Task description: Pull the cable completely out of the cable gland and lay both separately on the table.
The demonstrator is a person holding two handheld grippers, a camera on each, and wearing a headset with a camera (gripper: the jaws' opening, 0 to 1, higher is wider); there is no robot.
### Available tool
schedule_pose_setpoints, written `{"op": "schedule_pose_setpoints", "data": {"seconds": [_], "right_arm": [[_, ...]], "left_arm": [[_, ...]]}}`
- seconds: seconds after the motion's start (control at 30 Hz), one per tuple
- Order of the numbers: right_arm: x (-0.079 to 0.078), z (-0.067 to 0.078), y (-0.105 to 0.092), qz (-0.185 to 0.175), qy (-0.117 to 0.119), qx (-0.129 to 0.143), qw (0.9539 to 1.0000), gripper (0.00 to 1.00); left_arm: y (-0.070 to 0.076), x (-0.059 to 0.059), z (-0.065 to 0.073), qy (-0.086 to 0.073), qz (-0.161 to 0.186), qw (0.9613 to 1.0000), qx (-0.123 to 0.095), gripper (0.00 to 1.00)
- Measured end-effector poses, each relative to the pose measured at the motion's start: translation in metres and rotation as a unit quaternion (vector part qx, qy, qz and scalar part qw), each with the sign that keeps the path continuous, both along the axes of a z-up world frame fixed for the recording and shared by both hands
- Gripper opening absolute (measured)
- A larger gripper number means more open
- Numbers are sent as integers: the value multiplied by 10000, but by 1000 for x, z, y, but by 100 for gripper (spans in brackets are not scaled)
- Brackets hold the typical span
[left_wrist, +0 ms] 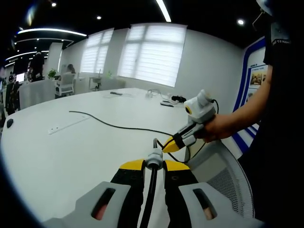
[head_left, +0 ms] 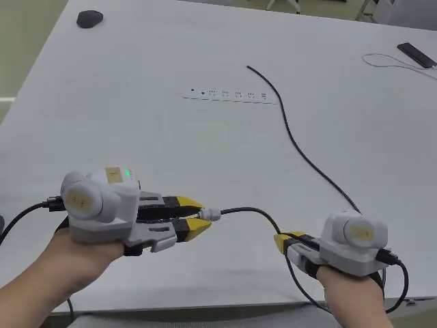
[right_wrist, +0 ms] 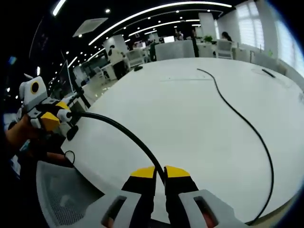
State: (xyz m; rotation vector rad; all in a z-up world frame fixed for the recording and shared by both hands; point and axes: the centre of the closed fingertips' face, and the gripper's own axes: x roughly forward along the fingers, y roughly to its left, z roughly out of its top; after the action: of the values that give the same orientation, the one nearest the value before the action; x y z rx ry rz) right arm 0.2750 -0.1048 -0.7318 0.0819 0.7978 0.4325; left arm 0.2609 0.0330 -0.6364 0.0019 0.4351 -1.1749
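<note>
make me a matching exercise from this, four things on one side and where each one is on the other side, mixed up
Things
1. cable gland
2. cable
3. power strip
4. dark round object

Places
A. flat in the middle of the table, away from both grippers
B. at the jaw tips of the left gripper
C. near the table's far left corner
D. pinched by the right gripper, trailing away across the table

Pairs: 1-B, 2-D, 3-A, 4-C
</note>
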Motion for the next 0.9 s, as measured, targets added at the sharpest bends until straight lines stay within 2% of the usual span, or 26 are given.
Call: {"op": "schedule_pose_setpoints", "data": {"seconds": [0.03, 0.1, 0.23, 0.3, 0.33, 0.4, 0.5, 0.57, 0.6, 0.63, 0.67, 0.7, 0.73, 0.83, 0.87, 0.9], "right_arm": [[0, 0, -1, 40, -48, -45, 10000, 2], [-3, -1, 0, 95, 27, -49, 9999, 2], [-5, 2, 3, 335, -107, -185, 9992, 4], [-4, 9, 9, 557, -229, -229, 9979, 11], [-5, 13, 11, 682, -258, -332, 9968, 15], [-3, 22, 16, 945, -457, -537, 9930, 27], [1, 45, 33, 1495, -874, -779, 9818, 31], [2, 63, 55, 2137, -1228, -1033, 9636, 32], [2, 68, 62, 2341, -1350, -1136, 9561, 31], [2, 75, 72, 2612, -1549, -1306, 9438, 31], [1, 80, 80, 2812, -1683, -1374, 9347, 31], [-1, 85, 91, 2975, -1786, -1359, 9280, 30], [-2, 87, 96, 3078, -1824, -1365, 9238, 29], [-3, 85, 109, 3265, -1863, -1442, 9154, 24], [-3, 82, 113, 3378, -1868, -1543, 9095, 23], [-3, 81, 115, 3420, -1911, -1608, 9059, 22]], "left_arm": [[0, 0, 0, -6, 4, 10000, 3, 15], [1, 1, 0, 12, 11, 10000, 25, 15], [2, 2, 3, 11, 32, 10000, 5, 15], [3, 3, 2, 10, 50, 10000, 37, 15], [5, 3, 1, 26, 61, 10000, 43, 15], [6, 4, 1, 43, 82, 10000, 36, 15], [7, 5, 1, 58, 93, 9999, 42, 15], [7, 5, -1, 79, 88, 9999, 40, 15], [7, 5, -1, 82, 81, 9999, 43, 15], [7, 5, -2, 81, 75, 9999, 44, 15], [7, 5, -2, 84, 70, 9999, 39, 15], [7, 5, -1, 87, 70, 9999, 30, 15], [6, 5, -1, 99, 57, 9999, 20, 15], [5, 5, 0, 89, 31, 10000, 25, 15], [5, 5, 0, 101, 21, 9999, 11, 15], [5, 5, 1, 103, 20, 9999, 3, 15]]}}
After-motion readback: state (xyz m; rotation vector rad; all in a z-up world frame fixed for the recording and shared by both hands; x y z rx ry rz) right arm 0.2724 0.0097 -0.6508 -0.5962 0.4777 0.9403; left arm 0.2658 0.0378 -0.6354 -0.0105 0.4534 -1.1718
